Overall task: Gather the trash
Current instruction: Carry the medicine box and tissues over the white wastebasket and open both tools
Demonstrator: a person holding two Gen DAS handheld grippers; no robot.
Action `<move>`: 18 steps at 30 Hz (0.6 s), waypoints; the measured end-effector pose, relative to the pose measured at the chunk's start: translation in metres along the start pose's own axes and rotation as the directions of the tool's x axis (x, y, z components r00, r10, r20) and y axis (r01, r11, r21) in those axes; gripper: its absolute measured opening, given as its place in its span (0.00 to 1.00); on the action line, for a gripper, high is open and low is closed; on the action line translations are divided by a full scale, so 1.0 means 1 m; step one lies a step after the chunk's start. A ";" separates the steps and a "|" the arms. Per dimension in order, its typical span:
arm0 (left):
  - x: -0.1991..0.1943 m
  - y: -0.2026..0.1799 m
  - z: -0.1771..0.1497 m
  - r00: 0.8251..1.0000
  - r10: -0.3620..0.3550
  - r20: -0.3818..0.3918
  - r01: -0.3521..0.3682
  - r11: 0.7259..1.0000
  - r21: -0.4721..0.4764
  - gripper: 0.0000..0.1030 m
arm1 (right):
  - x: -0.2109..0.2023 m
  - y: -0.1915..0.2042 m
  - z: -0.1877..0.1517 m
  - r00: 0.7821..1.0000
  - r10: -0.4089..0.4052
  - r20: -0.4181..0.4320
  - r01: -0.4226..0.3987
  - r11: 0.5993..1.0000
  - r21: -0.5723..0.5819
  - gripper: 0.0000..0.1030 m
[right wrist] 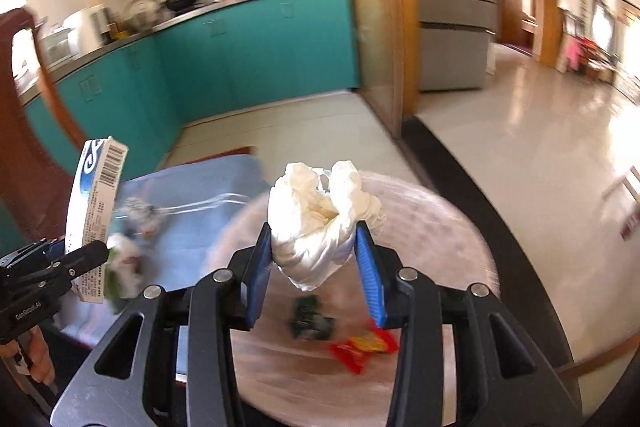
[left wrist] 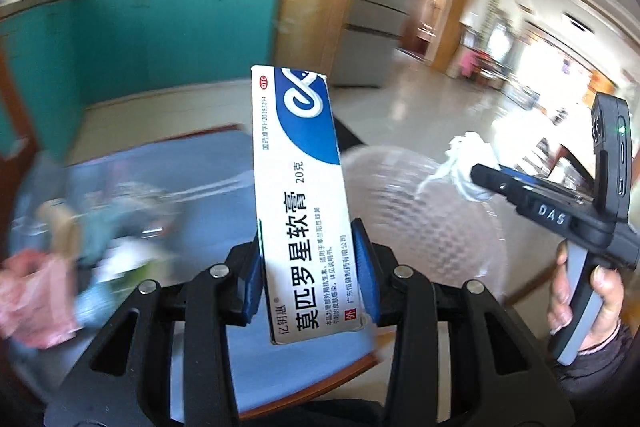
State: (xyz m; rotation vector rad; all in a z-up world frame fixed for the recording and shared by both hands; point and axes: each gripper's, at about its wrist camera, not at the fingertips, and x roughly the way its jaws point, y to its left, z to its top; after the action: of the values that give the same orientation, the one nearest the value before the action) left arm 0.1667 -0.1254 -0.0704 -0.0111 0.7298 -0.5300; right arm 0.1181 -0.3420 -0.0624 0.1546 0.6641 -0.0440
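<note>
Both grippers loaded with trash above the table and the bin.

Largest item: the table (right wrist: 192, 223), covered in light blue, carries blurred scraps at its left side. Beside it, to the right, sits the round translucent waste bin (right wrist: 448, 227); a dark green wrapper (right wrist: 312, 319) and a red-and-yellow wrapper (right wrist: 364, 347) lie inside on its bottom. The left gripper (left wrist: 310, 267) is clamped on the lower part of a white-and-blue ointment box (left wrist: 298, 187), which stands nearly upright between the blue pads, over the table's right part. The right gripper (right wrist: 316, 263) is clamped on a crumpled white tissue wad (right wrist: 320, 223), held over the bin opening. A hand (left wrist: 580, 303) grips the right tool's handle.
</note>
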 end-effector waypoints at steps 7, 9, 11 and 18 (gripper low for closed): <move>0.073 -0.063 0.001 0.988 -0.078 -0.130 0.096 0.986 0.134 0.40 | -0.002 -0.049 -0.019 0.996 -0.082 -0.026 0.083 0.994 0.075 0.40; 0.084 -0.072 -0.002 0.985 -0.088 -0.146 0.111 0.981 0.158 0.48 | 0.006 -0.052 -0.025 0.996 -0.075 -0.050 0.080 0.993 0.087 0.40; 0.086 -0.073 -0.006 0.988 -0.067 -0.141 0.088 0.985 0.150 0.55 | 0.016 -0.052 -0.028 0.993 -0.080 -0.088 0.087 0.992 0.088 0.45; 0.043 -0.016 -0.012 0.984 0.172 -0.042 -0.169 0.983 0.068 0.62 | 0.028 -0.047 -0.025 0.992 -0.047 -0.115 0.061 0.991 0.118 0.66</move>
State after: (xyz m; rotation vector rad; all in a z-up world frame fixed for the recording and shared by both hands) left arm 0.1781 -0.1576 -0.1037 0.1231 0.7521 -0.3902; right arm 0.1203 -0.3837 -0.1052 0.2571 0.7780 -0.1288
